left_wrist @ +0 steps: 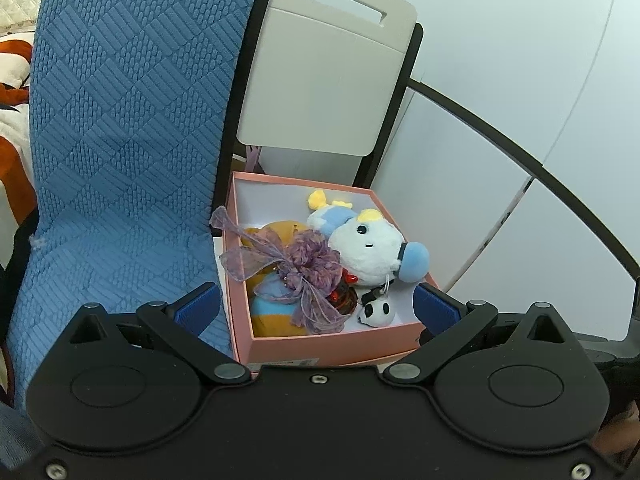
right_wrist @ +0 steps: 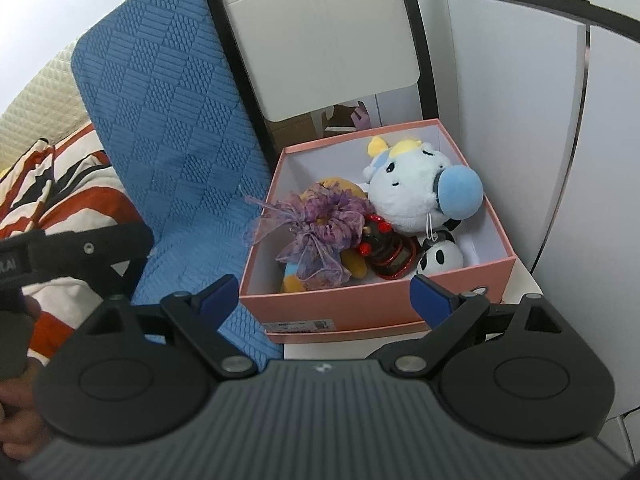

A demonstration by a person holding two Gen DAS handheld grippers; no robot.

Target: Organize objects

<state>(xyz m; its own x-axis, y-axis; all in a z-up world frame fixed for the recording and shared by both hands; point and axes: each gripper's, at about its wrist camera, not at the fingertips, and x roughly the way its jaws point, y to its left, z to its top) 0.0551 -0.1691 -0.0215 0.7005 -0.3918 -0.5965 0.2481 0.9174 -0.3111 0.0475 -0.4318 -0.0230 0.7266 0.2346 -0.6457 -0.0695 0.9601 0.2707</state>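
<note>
An open pink box [left_wrist: 320, 346] [right_wrist: 360, 304] stands beside a blue headboard. Inside lie a white and blue plush cow [left_wrist: 368, 250] [right_wrist: 416, 188], a purple scrunchie with a ribbon bow [left_wrist: 308, 268] [right_wrist: 320, 220], an orange and blue plush [left_wrist: 272, 312] [right_wrist: 296, 276], a red and black figure [left_wrist: 344, 300] [right_wrist: 384, 252] and a small panda plush [left_wrist: 376, 312] [right_wrist: 440, 258]. My left gripper [left_wrist: 316, 304] is open and empty, just in front of the box. My right gripper [right_wrist: 322, 292] is open and empty, at the box's near wall.
The blue quilted headboard [left_wrist: 128, 120] [right_wrist: 168, 100] stands at the left. A grey cardboard flap with a handle slot [left_wrist: 328, 72] [right_wrist: 332, 32] rises behind the box. White cabinet doors [left_wrist: 500, 220] [right_wrist: 520, 80] are at the right. Striped bedding [right_wrist: 68, 184] lies far left.
</note>
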